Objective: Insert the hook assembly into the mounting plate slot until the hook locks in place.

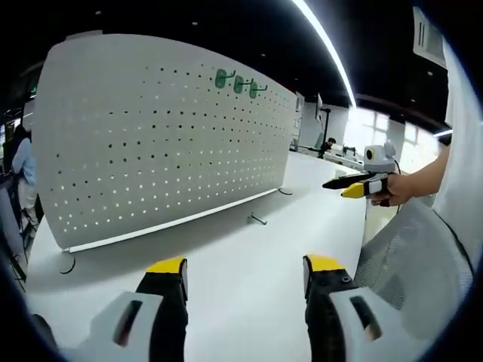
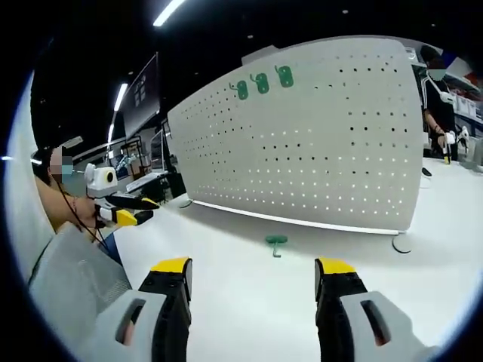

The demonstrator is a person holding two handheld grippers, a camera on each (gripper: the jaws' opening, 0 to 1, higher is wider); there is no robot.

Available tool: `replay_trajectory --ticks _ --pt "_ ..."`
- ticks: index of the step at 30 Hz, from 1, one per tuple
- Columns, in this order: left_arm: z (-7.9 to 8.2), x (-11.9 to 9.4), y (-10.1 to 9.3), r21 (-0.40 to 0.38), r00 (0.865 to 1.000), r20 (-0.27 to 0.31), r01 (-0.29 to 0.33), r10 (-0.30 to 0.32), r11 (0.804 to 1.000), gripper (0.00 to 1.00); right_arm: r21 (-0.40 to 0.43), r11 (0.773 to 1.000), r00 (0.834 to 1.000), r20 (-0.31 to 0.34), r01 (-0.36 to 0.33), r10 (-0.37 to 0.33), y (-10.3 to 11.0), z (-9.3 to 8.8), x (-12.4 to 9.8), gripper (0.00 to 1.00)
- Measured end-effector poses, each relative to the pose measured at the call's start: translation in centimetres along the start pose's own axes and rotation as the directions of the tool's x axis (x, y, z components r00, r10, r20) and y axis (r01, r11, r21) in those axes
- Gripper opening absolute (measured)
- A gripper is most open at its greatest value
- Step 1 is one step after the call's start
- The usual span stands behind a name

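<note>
The white perforated mounting plate (image 1: pixel 166 143) (image 2: pixel 317 143) stands upright on the white table (image 1: pixel 249 249). Three green hooks (image 1: pixel 238 84) (image 2: pixel 261 83) hang in its top rows. One loose green hook (image 1: pixel 256 219) (image 2: pixel 275 243) lies on the table in front of the plate's lower edge. My left gripper (image 1: pixel 245 271) is open, nothing between its yellow-tipped jaws, short of the loose hook. My right gripper (image 2: pixel 253 271) is open too, with the hook straight ahead of it. Each gripper also shows in the other's view, hand-held above the table: the right gripper (image 1: pixel 341 188), the left gripper (image 2: pixel 145 210).
The plate rests on dark curved feet (image 1: pixel 68 264) (image 2: pixel 402 243). A grey mesh chair back (image 1: pixel 411 271) (image 2: pixel 72 286) is close beside me. A person (image 2: pixel 436 105) stands beyond the plate's far end, another person (image 1: pixel 19 170) at its other side. Desks (image 1: pixel 332 154) sit behind.
</note>
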State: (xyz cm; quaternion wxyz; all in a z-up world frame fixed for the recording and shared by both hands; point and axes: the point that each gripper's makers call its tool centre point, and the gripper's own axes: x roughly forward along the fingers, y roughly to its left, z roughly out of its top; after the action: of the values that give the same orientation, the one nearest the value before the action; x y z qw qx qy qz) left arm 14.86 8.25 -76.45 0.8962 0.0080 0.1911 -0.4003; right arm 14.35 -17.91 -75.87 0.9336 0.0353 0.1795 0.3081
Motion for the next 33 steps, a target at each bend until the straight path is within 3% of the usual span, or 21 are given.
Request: replay_trajectory --ticks 6,18,23,33 --pt "0.1 1.6 0.0 0.019 0.999 -0.039 0.037 -0.036 0.999 0.64 -0.004 1.0 1.0 0.003 -0.002 0.002 0.1 0.2 -0.1 0.64" --pt "1.3 5.6 -0.4 0.134 0.986 -0.126 0.129 -0.112 0.983 0.61 -0.012 1.0 1.0 -0.001 -0.001 0.001 0.4 0.3 -0.3 0.64" --pt "0.7 7.5 -0.4 0.166 0.972 -0.199 0.161 -0.127 0.973 0.61 -0.015 1.0 1.0 -0.005 0.005 -0.005 0.6 0.3 -0.6 0.64" --pt "1.0 11.3 -1.7 0.18 0.948 -0.268 0.223 -0.171 0.958 0.6 -0.007 1.0 1.0 0.004 0.026 -0.026 0.4 0.1 -1.7 0.64"
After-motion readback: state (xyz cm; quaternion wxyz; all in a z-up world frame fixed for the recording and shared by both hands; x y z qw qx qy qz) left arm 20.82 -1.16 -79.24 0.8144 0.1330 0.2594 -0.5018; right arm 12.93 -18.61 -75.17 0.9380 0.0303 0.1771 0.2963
